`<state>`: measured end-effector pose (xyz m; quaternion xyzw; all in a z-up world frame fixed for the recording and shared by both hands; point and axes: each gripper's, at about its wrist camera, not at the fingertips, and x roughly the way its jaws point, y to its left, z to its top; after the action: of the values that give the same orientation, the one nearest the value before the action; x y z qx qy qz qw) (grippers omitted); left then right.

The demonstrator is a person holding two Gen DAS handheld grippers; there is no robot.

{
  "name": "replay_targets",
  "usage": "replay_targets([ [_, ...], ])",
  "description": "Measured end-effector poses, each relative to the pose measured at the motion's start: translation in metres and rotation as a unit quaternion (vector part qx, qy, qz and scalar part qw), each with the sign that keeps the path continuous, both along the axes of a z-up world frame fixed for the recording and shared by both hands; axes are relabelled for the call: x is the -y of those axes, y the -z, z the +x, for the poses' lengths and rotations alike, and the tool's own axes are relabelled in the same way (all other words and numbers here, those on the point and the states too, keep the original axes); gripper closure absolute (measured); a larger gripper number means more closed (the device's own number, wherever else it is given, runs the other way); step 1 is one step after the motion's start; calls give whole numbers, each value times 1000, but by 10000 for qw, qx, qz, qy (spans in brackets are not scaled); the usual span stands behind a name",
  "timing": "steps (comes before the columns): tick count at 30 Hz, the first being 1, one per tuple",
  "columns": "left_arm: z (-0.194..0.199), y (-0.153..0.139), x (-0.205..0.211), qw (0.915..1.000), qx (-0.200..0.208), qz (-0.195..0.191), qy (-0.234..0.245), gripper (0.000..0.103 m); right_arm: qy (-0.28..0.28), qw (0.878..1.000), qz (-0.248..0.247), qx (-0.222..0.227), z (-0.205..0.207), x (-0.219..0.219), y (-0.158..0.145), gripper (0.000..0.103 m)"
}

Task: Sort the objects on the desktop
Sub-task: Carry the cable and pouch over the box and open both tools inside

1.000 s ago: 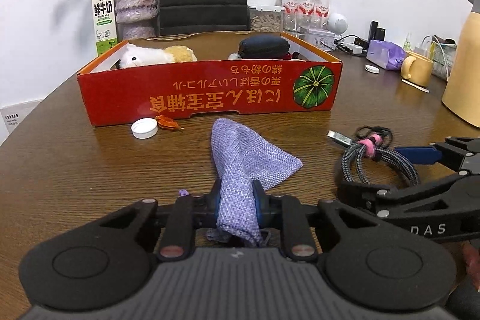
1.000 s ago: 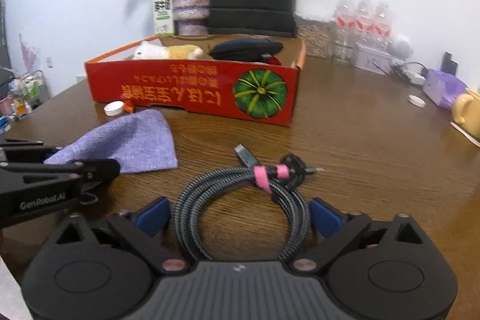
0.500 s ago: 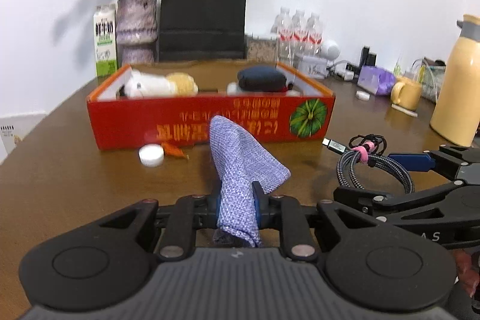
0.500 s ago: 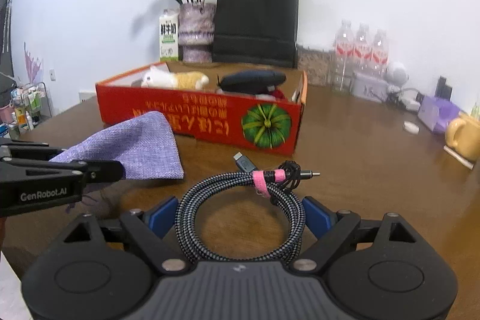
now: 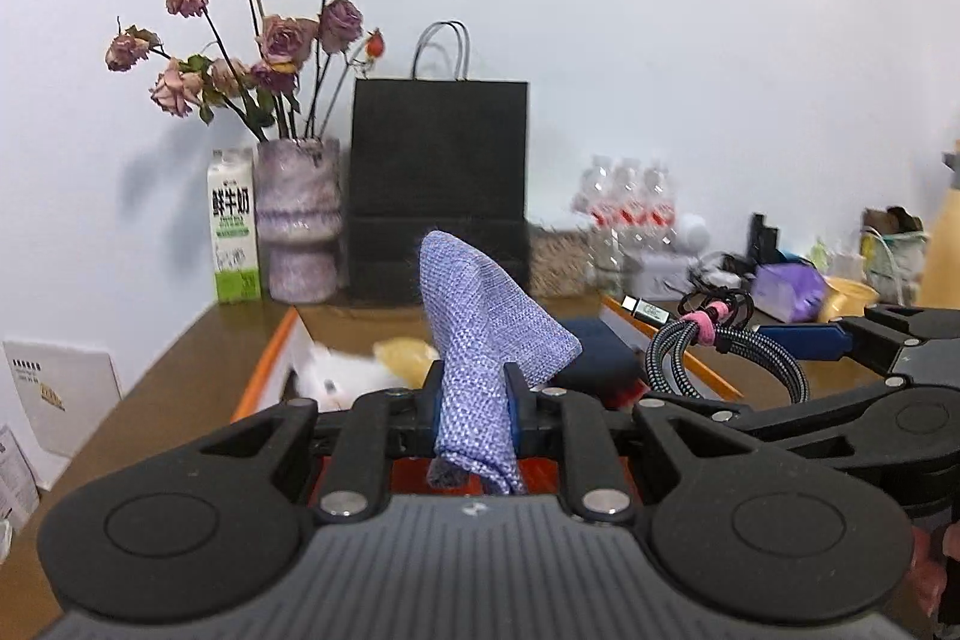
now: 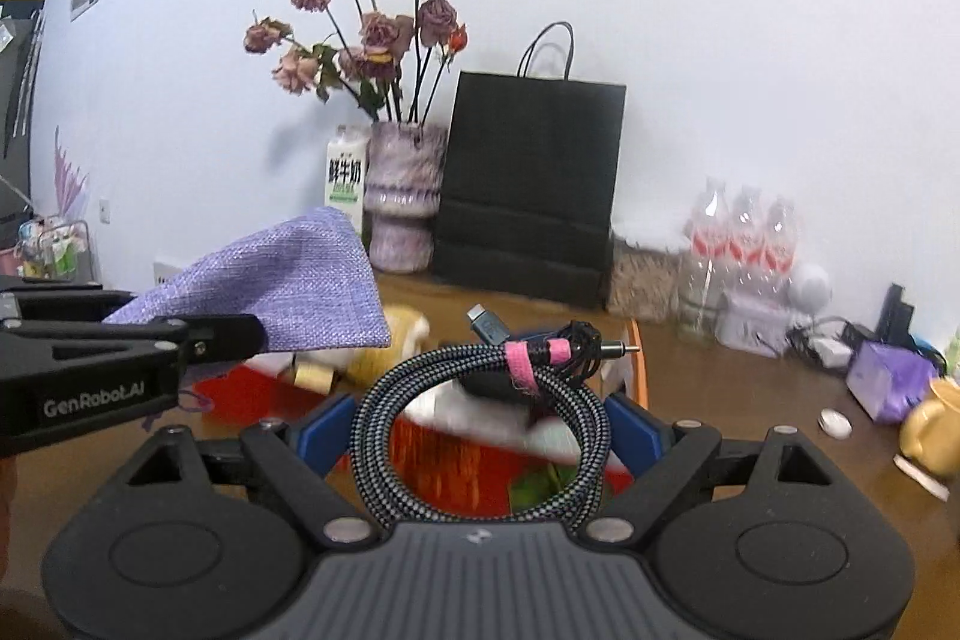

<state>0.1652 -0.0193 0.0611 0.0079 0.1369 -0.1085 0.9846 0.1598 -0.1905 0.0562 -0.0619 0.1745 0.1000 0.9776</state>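
Pinching purple pouch (image 5: 480, 340), left tool (image 5: 477, 415); coiled cable (image 6: 486, 424) seemingly gripped, right tool (image 6: 480, 436).

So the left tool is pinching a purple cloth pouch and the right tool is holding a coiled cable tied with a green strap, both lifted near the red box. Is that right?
Nearly. The strap on the coiled cable is pink, not green, as the right wrist view shows. The rest holds: the left tool pinches the purple cloth pouch, the right tool holds the cable, and both are lifted near the red box.
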Motion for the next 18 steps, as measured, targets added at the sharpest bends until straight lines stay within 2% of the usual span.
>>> replay_targets([
  [10, 100, 4, -41, 9999, -113, -31, -107, 85, 17, 9999, -103, 35, 102, -45, -3, 15],
  [13, 117, 14, -51, 9996, -230, -95, -123, 85, 19, 9997, -245, 12, 127, -59, 3, 15],
  [16, 128, 28, -55, 9991, -397, -11, -159, 85, 24, 9993, -363, 22, 142, -68, 15, 15],
  [18, 133, 36, -53, 9983, -557, 86, -176, 85, 61, 9996, -269, 22, 148, -69, 22, 15],
])
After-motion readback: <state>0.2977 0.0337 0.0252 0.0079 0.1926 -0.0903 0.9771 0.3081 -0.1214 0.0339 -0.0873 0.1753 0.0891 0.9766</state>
